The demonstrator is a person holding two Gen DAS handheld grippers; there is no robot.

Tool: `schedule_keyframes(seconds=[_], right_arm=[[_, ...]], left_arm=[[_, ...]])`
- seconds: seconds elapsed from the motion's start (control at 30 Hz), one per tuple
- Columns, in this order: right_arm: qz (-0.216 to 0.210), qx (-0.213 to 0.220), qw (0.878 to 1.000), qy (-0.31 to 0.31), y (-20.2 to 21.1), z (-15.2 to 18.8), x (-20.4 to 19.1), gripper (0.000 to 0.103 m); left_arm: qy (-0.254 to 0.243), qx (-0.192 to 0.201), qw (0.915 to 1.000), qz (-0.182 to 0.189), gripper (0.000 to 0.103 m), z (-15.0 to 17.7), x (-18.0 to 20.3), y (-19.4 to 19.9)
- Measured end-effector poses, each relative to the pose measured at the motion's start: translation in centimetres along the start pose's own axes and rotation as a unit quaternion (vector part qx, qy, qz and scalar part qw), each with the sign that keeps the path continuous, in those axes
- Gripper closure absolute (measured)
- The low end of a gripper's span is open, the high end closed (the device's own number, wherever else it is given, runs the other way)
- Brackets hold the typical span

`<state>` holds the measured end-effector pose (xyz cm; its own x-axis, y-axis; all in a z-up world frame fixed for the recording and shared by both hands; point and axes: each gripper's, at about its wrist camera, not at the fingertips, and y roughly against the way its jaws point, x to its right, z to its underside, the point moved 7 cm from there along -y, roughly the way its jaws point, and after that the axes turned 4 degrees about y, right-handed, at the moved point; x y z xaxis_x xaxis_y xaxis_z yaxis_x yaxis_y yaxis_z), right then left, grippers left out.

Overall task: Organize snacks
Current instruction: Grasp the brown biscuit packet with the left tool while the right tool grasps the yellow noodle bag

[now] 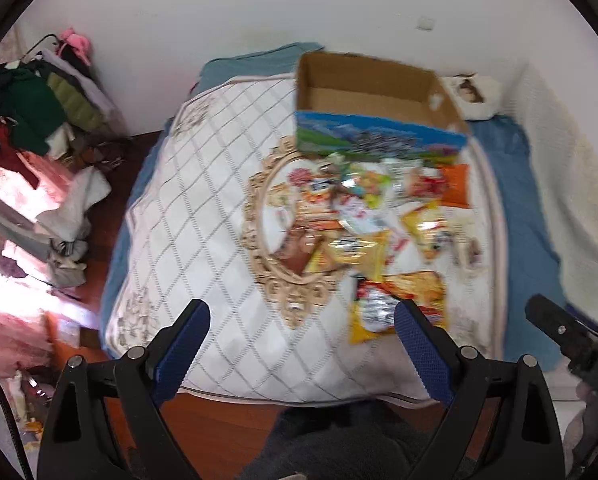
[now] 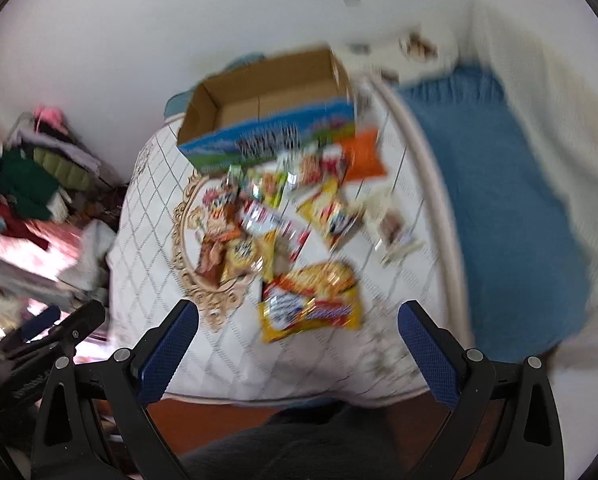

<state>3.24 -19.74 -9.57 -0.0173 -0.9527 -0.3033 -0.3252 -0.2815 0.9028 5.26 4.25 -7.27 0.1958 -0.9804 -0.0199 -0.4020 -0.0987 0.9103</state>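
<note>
A heap of snack packets (image 1: 363,216) (image 2: 283,216) lies on a white quilted mattress (image 1: 203,184) (image 2: 147,216). Nearest me is a yellow-and-red packet (image 1: 399,304) (image 2: 311,300). Behind the heap stands an open cardboard box (image 1: 371,104) (image 2: 267,112) with a blue and green printed front; it looks empty. My left gripper (image 1: 303,320) hangs open above the mattress's near end, nothing between its blue pads. My right gripper (image 2: 299,320) is open too, high over the yellow-and-red packet and not touching it. Both views are blurred.
A rack and pile of clothes (image 1: 39,112) (image 2: 27,184) fill the left side above a reddish wooden floor (image 1: 227,420). A blue blanket (image 1: 515,184) (image 2: 499,200) lies right of the mattress against a white wall. A dark-clothed knee (image 2: 299,448) is at the bottom edge.
</note>
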Motion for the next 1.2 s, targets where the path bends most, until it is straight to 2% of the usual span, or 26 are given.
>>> schedule_keyframes(seconds=[0.07, 0.13, 0.17, 0.33, 0.47, 0.53, 0.6, 0.67, 0.73, 0.8, 0.83, 0.9, 0.97, 1.03, 1.1, 1.17, 1.2], right_arm=[[-0.047, -0.049, 0.995, -0.069, -4.3, 0.9, 1.3, 0.001], [-0.077, -0.090, 0.983, -0.141, -9.1, 2.1, 2.6, 0.001], [-0.079, -0.101, 0.979, -0.158, -10.8, 2.4, 3.0, 0.001], [-0.070, -0.140, 0.952, -0.264, -20.2, 3.5, 4.3, 0.001], [-0.052, -0.151, 0.934, -0.318, -24.7, 3.4, 4.9, 0.001], [-0.035, -0.161, 0.921, -0.354, -26.7, 3.2, 5.3, 0.000], [-0.016, -0.163, 0.916, -0.365, -27.8, 3.1, 5.4, 0.000], [0.019, -0.163, 0.922, -0.352, -28.8, 2.6, 5.3, 0.000], [0.051, -0.173, 0.933, -0.311, -29.7, 2.2, 4.6, 0.001], [0.067, -0.181, 0.950, -0.247, -30.2, 1.6, 3.4, 0.003], [0.072, -0.185, 0.960, -0.195, -30.4, 1.2, 2.8, 0.004], [0.082, -0.195, 0.972, -0.102, -30.4, 1.0, 1.8, 0.006], [0.103, -0.194, 0.975, -0.018, -30.1, 0.9, 1.2, 0.007], [0.134, -0.186, 0.972, 0.050, -29.8, 0.8, 1.2, 0.007], [0.148, -0.176, 0.969, 0.087, -29.6, 0.5, 1.1, 0.007], [0.148, -0.173, 0.969, 0.099, -29.4, 0.5, 1.0, 0.007], [0.148, -0.169, 0.970, 0.096, -29.2, 0.8, 0.8, 0.006]], left_arm=[[0.001, -0.005, 0.9995, -0.030, 0.009, -0.1, -1.1, -2.3], [-0.004, -0.014, 0.9988, -0.048, 0.009, 0.0, -2.0, -4.7], [-0.010, -0.023, 0.9973, -0.068, 0.009, 0.0, -2.7, -6.3], [-0.043, -0.049, 0.9925, -0.103, 0.009, 0.0, -4.4, -12.0], [-0.089, -0.064, 0.9871, -0.117, 0.009, -1.0, -4.5, -16.6], [-0.111, -0.071, 0.9845, -0.116, 0.009, -1.5, -4.3, -18.1], [-0.138, -0.072, 0.9813, -0.113, 0.009, -2.0, -3.8, -19.7], [-0.167, -0.074, 0.9765, -0.115, 0.009, -2.4, -3.4, -21.1], [-0.182, -0.083, 0.9736, -0.110, 0.009, -2.6, -3.1, -22.5], [-0.196, -0.091, 0.9707, -0.105, 0.009, -2.8, -2.9, -23.8], [-0.206, -0.098, 0.9689, -0.097, 0.009, -2.7, -2.7, -24.4], [-0.223, -0.109, 0.9650, -0.084, 0.009, -2.6, -2.2, -25.4], [-0.242, -0.122, 0.9603, -0.068, 0.009, -2.6, -1.5, -26.5], [-0.250, -0.141, 0.9568, -0.048, 0.009, -2.6, -0.6, -27.5], [-0.250, -0.162, 0.9541, -0.034, 0.009, -2.5, -0.2, -28.8], [-0.236, -0.178, 0.9555, -0.004, 0.025, -2.4, 0.2, -29.7], [-0.223, -0.186, 0.9570, 0.008, 0.041, -2.3, 0.2, -30.0]])
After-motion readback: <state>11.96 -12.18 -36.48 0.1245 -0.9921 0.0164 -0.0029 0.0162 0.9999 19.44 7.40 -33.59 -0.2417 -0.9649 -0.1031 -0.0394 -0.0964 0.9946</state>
